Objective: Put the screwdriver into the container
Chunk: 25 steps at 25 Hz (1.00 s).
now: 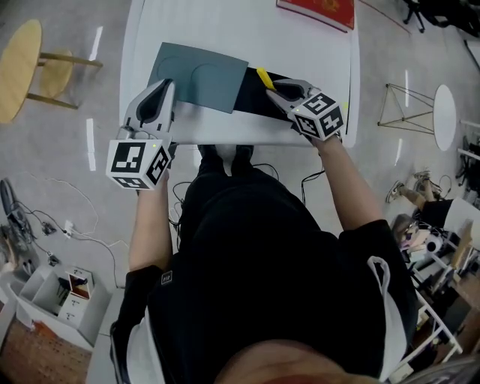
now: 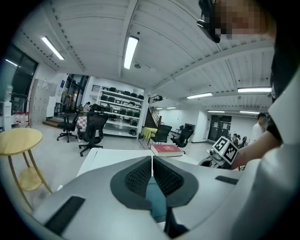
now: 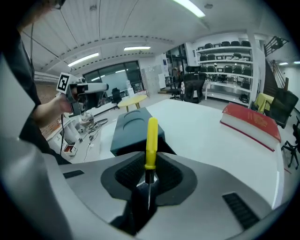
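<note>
One small screwdriver (image 3: 151,136) is all you are carrying. It looks light and rigid, with a smooth yellow plastic handle on a thin metal shaft. Your right gripper (image 1: 276,90) is pinching it at the dark collar where the handle meets the shaft. The handle points away from you and the shaft runs back between the jaws.

That is a narrow, round place to hold, and the handle is probably slick. Expect it to pivot or slip if the tip knocks a wall. A hold on the handle itself would likely be steadier, though the ribbed pads seem to have it for now.

The screwdriver hangs just over the near right part of the container (image 1: 256,96), above the dark area left uncovered by the grey-teal lid (image 1: 201,75), which lies skewed to the left. I can't tell for sure whether that dark area is an open cavity.

Your left gripper (image 1: 166,86) has its jaws pressed together on nothing, poised over the lid's near left edge.

The tabletop (image 1: 247,30) is bare beyond the container as far as a red book (image 1: 319,9). Its near edge runs right under both grippers, so release well forward. The lid's right edge is the closest thing to the handle.
</note>
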### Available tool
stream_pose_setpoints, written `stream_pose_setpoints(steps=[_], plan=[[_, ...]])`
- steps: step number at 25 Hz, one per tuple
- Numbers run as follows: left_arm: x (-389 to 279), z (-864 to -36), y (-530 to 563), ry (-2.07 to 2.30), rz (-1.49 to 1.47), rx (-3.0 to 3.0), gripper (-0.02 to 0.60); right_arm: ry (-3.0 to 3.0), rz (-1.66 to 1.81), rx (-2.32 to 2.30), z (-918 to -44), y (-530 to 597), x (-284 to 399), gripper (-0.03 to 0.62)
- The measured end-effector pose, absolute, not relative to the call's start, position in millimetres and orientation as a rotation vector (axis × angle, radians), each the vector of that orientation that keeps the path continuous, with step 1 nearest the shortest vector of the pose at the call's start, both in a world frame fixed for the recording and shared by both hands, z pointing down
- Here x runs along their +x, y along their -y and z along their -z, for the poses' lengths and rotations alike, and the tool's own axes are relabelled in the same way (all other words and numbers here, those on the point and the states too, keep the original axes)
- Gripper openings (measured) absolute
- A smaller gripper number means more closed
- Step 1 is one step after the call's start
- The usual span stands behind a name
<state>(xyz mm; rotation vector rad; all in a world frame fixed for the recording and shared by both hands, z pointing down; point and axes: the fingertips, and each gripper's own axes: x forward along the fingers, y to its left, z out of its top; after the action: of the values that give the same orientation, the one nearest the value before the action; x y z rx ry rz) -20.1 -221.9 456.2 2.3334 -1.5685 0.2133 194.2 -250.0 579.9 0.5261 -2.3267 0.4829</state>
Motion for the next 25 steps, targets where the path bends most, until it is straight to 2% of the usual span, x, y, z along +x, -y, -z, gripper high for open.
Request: stream_pose_setpoints(steps=[12, 25], plan=[[-49, -445, 222, 1.664, -0.159, 2.297, 0.023, 2.091, -0.483, 0.420, -640, 247, 191, 0.087], [-57, -440, 215, 1.693, -0.149, 2.277, 0.023, 1.989, -0.395, 0.411, -659, 248, 199, 0.091]])
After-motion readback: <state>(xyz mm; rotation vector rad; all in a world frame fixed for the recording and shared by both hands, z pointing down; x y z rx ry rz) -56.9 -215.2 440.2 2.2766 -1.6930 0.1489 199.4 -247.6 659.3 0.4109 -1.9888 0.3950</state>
